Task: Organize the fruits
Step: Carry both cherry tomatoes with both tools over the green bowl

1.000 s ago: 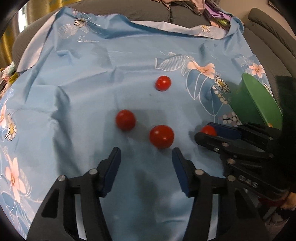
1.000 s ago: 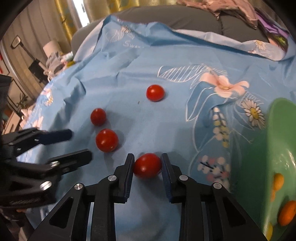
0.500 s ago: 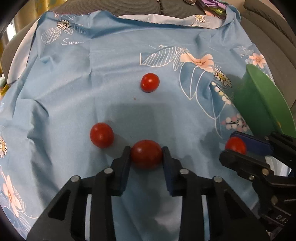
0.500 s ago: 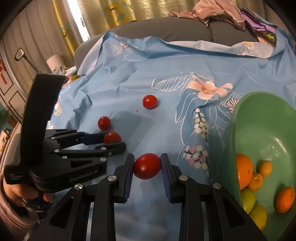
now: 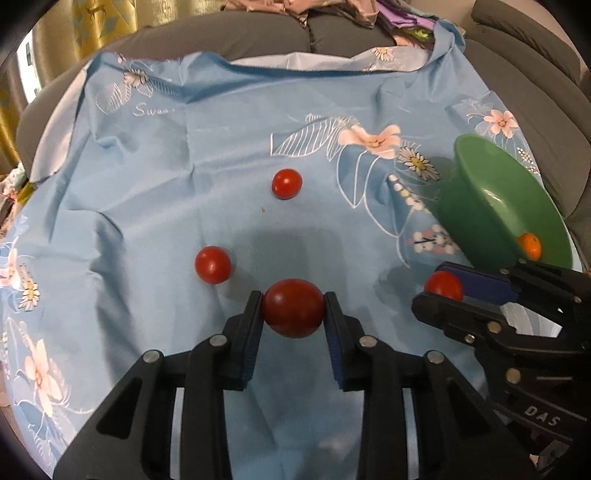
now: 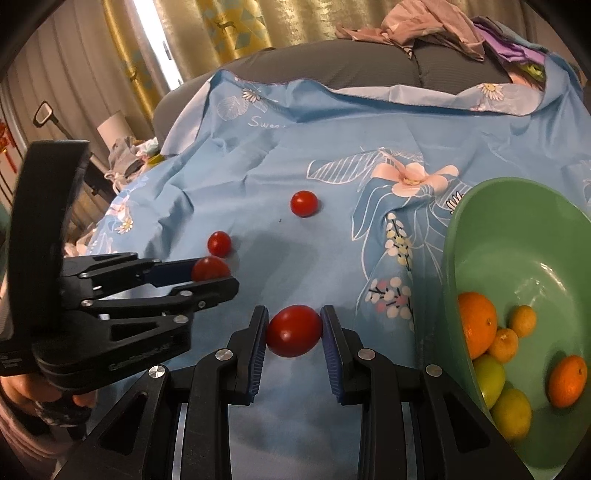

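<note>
My left gripper [image 5: 293, 312] is shut on a red tomato [image 5: 293, 312], lifted a little off the blue floral cloth [image 5: 184, 184]. My right gripper [image 6: 294, 330] is shut on a second red tomato [image 6: 294, 330]; in the left wrist view that tomato [image 5: 443, 285] shows between the right gripper's fingers at the right. Two more tomatoes lie loose on the cloth, one in the middle [image 5: 287, 183] [image 6: 304, 203] and one nearer the left [image 5: 213, 264] [image 6: 219, 243]. A green bowl [image 6: 517, 229] [image 5: 491, 195] at the right holds oranges and yellow-green citrus.
The cloth covers a grey sofa [image 6: 351, 66], with crumpled clothes [image 6: 424, 26] piled on its back. Yellow curtains [image 6: 221, 33] hang behind. A person's hand [image 6: 33, 397] holds the left gripper at the lower left of the right wrist view.
The left gripper went from open before a tomato to shut on it, then rose with it. The right gripper, with its tomato throughout, lifted and brought the green bowl into fuller view.
</note>
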Available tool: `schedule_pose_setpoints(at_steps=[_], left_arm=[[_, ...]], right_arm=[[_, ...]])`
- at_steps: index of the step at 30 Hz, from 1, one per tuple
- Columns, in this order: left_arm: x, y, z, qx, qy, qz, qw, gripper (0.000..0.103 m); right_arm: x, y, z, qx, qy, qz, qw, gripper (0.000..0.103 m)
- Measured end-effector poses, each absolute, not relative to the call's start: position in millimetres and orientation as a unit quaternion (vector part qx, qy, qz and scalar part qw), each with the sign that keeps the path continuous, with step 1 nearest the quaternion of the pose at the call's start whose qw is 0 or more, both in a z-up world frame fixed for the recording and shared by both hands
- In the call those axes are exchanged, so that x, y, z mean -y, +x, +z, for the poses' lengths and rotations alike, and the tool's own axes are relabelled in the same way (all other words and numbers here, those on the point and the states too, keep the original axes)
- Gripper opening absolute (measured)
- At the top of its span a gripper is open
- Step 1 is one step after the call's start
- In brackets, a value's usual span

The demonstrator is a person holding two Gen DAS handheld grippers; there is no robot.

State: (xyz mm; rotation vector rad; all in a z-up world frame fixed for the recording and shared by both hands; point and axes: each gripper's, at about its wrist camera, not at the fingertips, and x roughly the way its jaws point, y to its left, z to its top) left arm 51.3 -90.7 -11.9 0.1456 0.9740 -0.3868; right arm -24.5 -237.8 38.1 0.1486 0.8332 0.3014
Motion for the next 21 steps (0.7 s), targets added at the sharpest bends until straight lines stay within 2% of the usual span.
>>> schedule_pose_setpoints(at_steps=[21], left_arm=[[85.9, -18.5, 36.6, -0.418, 0.070, -0.178, 0.888, 0.032]], right_arm=[[230.8, -76.2, 79.2, -0.358, 0.064, 0.161, 0.918, 0.031]])
